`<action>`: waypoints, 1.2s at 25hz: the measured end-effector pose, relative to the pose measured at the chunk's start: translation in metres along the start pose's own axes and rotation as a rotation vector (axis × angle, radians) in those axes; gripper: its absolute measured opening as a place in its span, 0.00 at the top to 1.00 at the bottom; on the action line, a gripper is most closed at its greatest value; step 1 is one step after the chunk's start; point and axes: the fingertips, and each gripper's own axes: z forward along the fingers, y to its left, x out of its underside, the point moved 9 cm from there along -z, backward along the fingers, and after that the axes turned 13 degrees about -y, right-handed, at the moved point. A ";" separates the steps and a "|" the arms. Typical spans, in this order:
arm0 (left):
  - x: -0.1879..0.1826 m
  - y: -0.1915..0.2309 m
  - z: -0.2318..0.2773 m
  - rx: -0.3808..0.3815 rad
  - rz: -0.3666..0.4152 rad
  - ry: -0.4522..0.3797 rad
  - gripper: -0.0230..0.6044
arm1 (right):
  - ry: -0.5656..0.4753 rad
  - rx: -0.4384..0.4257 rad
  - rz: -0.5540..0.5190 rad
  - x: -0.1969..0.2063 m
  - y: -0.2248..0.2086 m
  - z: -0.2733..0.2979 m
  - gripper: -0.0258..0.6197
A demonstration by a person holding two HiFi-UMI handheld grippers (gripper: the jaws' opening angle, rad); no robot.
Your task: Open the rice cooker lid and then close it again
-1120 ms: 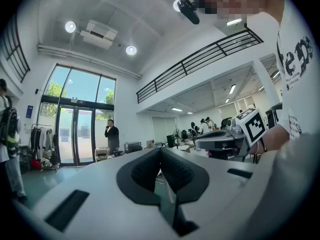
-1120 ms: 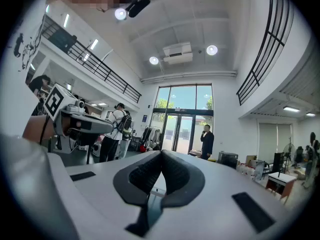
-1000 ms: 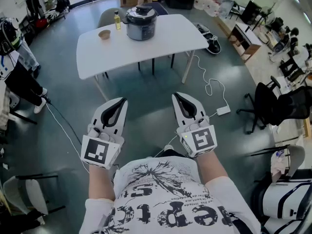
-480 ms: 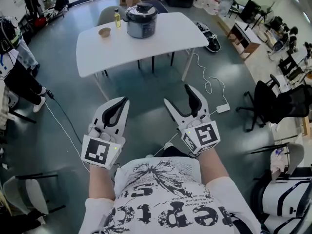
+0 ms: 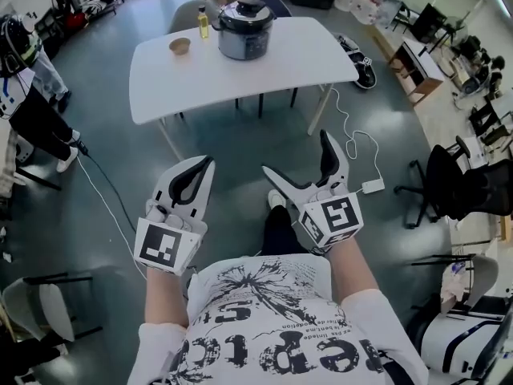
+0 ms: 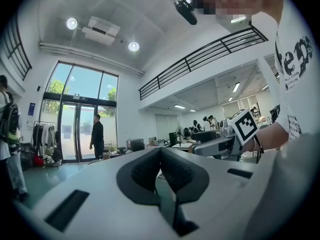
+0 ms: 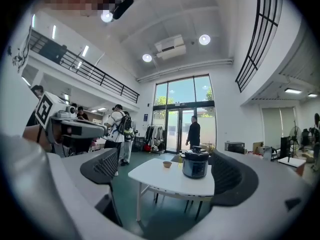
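The dark grey rice cooker (image 5: 246, 27), lid down, stands at the far side of a white table (image 5: 296, 54) well ahead of me. It also shows far off in the right gripper view, where the rice cooker (image 7: 195, 164) appears between the spread jaws. My left gripper (image 5: 202, 164) is shut with nothing in it, low over the floor. My right gripper (image 5: 296, 155) is beside it; its jaws are opening wide with nothing between them. Both are far short of the table. In the left gripper view the left gripper (image 6: 160, 151) has its pads together.
A small bowl (image 5: 179, 45) and a yellow bottle (image 5: 203, 24) stand left of the cooker. A white cable (image 5: 353, 147) and adapter (image 5: 372, 186) lie on the floor to the right. A black office chair (image 5: 453, 187) stands at right, a person (image 5: 32, 111) at left.
The right gripper's jaws went from shut to wide open and it rolled slightly. Both hands moved forward towards the table. The left gripper stayed shut.
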 end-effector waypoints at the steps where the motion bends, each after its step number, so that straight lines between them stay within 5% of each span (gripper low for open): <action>1: 0.009 0.010 0.015 -0.009 0.003 0.002 0.94 | -0.001 -0.013 0.001 0.009 -0.013 0.016 0.05; 7: 0.035 0.045 0.099 -0.089 0.042 0.007 0.94 | -0.020 -0.105 0.015 0.034 -0.087 0.094 0.05; 18: 0.080 0.133 0.373 -0.228 0.086 0.012 0.94 | 0.010 -0.282 0.024 0.061 -0.322 0.301 0.05; 30: 0.148 0.220 0.473 -0.316 0.077 0.051 0.94 | 0.105 -0.377 0.039 0.133 -0.413 0.441 0.05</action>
